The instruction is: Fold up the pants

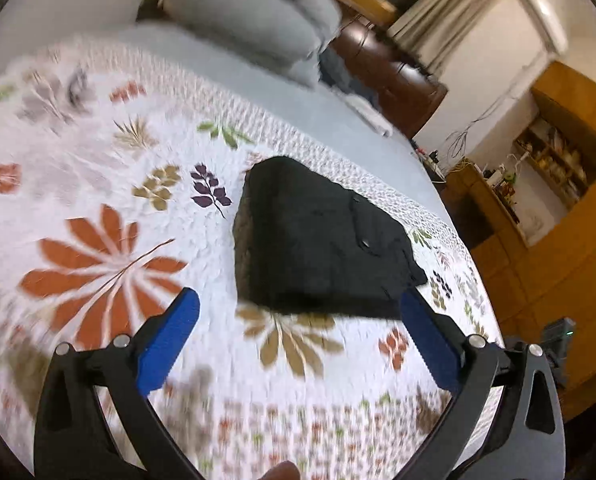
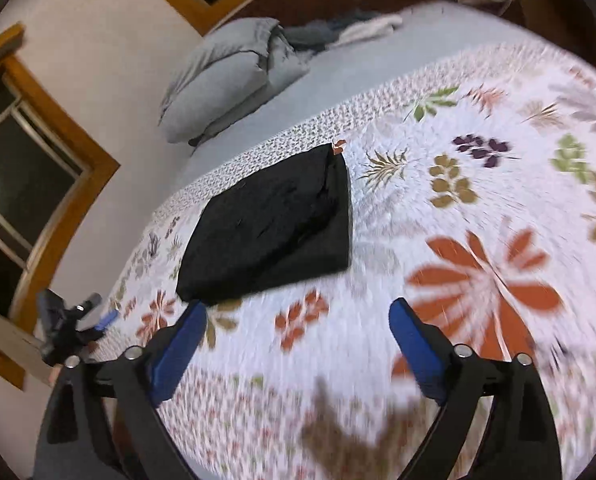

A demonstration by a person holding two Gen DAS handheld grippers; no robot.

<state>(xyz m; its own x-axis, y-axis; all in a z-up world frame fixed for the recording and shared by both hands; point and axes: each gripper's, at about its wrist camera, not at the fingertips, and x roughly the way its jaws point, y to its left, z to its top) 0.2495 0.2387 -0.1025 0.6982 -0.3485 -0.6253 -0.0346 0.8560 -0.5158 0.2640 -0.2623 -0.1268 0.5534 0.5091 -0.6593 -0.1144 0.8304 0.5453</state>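
I see both grippers, left (image 1: 298, 304) and right (image 2: 298, 312), spread wide above the quilt (image 1: 97, 160); folded black pants (image 1: 318, 248) lie ahead, grey pillows (image 2: 225, 68) beyond.

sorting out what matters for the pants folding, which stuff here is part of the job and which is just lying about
Part of the job:
- black pants, folded into a compact bundle
- left gripper, open
- right gripper, open
- floral quilt under the pants

Just lying about:
- grey pillows
- white cloth and dark clothes beside them

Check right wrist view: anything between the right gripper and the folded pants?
Nothing but floral quilt. The right gripper, jaws open, is short of the black folded pants; no other object lies in that stretch in the right wrist view.
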